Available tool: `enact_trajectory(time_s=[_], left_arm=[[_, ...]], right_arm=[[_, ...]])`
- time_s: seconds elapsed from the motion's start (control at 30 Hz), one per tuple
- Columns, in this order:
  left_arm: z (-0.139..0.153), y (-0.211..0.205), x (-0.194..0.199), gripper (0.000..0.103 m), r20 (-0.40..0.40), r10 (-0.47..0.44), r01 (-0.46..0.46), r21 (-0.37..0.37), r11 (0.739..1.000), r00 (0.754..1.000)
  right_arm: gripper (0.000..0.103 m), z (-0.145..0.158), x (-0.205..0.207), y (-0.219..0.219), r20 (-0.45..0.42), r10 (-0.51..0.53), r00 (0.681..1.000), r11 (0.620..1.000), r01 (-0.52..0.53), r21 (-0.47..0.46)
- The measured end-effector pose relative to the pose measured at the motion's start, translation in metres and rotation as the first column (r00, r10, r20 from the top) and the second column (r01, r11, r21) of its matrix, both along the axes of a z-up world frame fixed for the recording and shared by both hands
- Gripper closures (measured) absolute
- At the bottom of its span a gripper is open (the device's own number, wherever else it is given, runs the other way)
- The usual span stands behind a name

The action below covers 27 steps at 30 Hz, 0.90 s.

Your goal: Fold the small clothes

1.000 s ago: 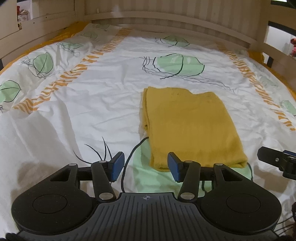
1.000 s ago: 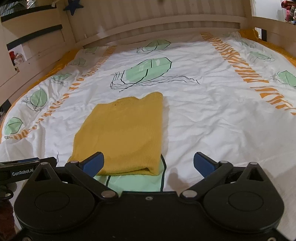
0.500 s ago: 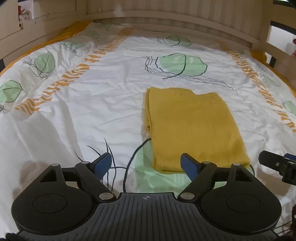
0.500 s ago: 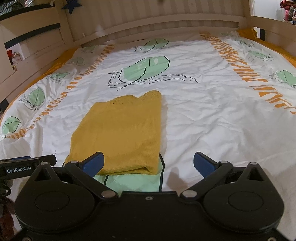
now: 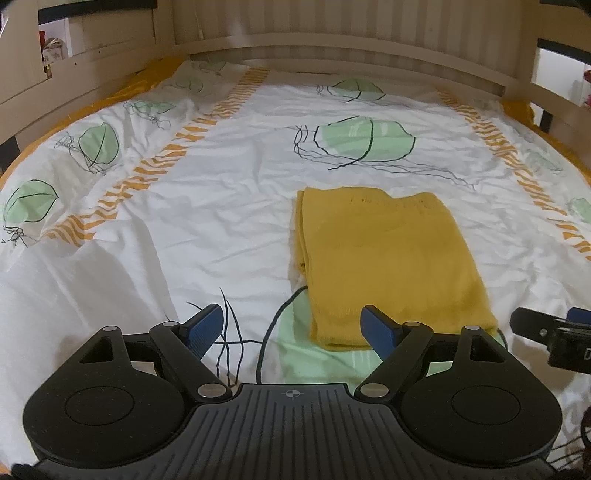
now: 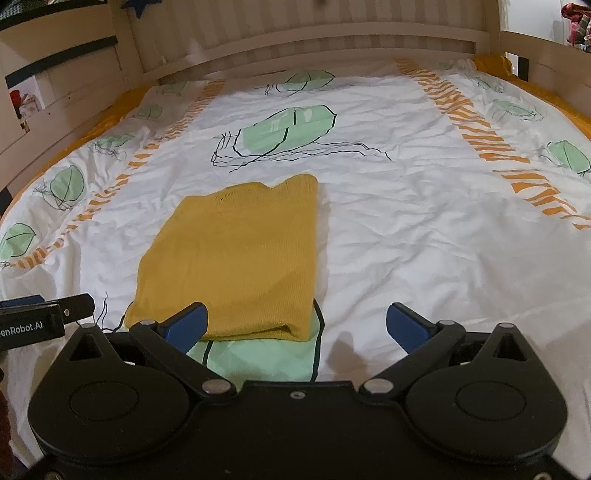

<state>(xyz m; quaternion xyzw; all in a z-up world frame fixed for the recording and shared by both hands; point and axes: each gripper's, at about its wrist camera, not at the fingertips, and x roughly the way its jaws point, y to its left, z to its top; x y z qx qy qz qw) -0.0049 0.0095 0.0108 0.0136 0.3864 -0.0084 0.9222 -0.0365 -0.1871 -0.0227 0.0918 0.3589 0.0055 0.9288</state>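
Left wrist view: the yellow cloth lies folded flat on the bedspread. Left gripper and right gripper both gape apart, holding nothing.

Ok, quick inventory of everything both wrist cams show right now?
garment: one, mustard yellow, folded flat on the duvet, just ahead of both grippers.
duvet: one, white with green leaves and orange stripes, covering the bed.
bed frame: one, pale wood, slatted headboard and side rails around the duvet.
star: one, dark blue, on the headboard's top left in the right view.
left gripper: black with blue pads, open, empty.
right gripper: black with blue pads, open, empty.
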Motion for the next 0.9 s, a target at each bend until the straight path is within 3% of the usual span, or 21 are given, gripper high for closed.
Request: enact_trajectory(time_s=[0.9], left_arm=[[-0.0068,-0.0038,0.0025,0.022,-0.069,-0.015,0.013,-0.021,1.0,0.998]], right_arm=[[0.001,0.0024,0.0037,0.0021,-0.014,0.013,1.0,1.0,-0.013,-0.003]])
